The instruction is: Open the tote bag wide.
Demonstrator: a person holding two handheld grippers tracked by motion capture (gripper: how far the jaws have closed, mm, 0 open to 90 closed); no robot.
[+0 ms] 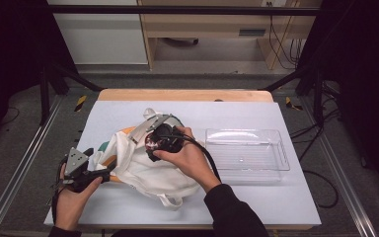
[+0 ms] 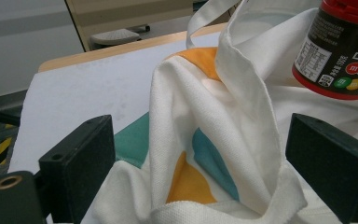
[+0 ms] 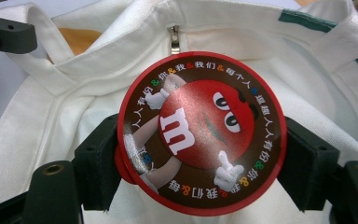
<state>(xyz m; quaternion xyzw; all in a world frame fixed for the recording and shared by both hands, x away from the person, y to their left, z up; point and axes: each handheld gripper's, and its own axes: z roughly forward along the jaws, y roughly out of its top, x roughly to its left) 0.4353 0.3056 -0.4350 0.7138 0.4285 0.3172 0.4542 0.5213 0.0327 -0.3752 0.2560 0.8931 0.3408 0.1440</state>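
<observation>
White cloth bag (image 1: 150,165) with orange and teal patches, slumped on the table's left half, mouth open, candy jar (image 3: 200,133) with red lid, dark label, held upright just above that opening

A fold of the white cloth bag (image 2: 214,140) lies between the open black jaws, with a red-capped candy jar (image 2: 342,51) at far right.
</observation>
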